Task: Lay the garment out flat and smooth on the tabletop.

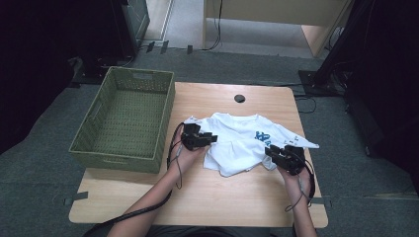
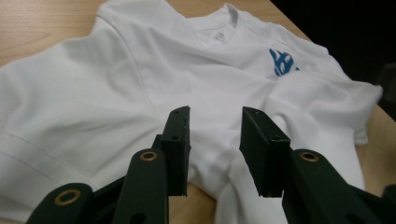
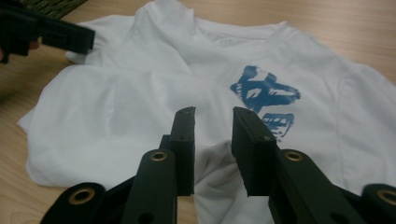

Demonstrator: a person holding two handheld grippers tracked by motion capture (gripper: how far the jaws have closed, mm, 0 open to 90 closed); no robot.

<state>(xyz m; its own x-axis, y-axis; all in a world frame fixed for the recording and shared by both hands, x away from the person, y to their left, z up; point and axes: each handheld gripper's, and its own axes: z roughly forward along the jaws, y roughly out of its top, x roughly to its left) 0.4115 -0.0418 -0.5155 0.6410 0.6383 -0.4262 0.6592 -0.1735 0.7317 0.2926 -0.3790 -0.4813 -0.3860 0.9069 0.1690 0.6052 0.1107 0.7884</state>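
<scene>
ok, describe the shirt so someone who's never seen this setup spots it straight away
Start at the light wooden table, with a green woven basket on its left part. Just right of the basket, mid-table, lies a crumpled white T-shirt, between the left gripper and the right gripper. It is the only cloth item, with a blue brush-stroke print on the chest.

Both forearms enter from the near edge and reach toward the far side. The left hand (image 1: 184,157) holds the left tongs (image 1: 213,138) at centre-left, jaws pointing right and slightly far. The right hand (image 1: 295,178) holds the right tongs (image 1: 268,149) at the right, jaws pointing left. Each pair of jaws stands parted with a clear gap, nothing pinched between the pads (confirmed in both gripper views). A black cable trails back from each along the wrist.
</scene>
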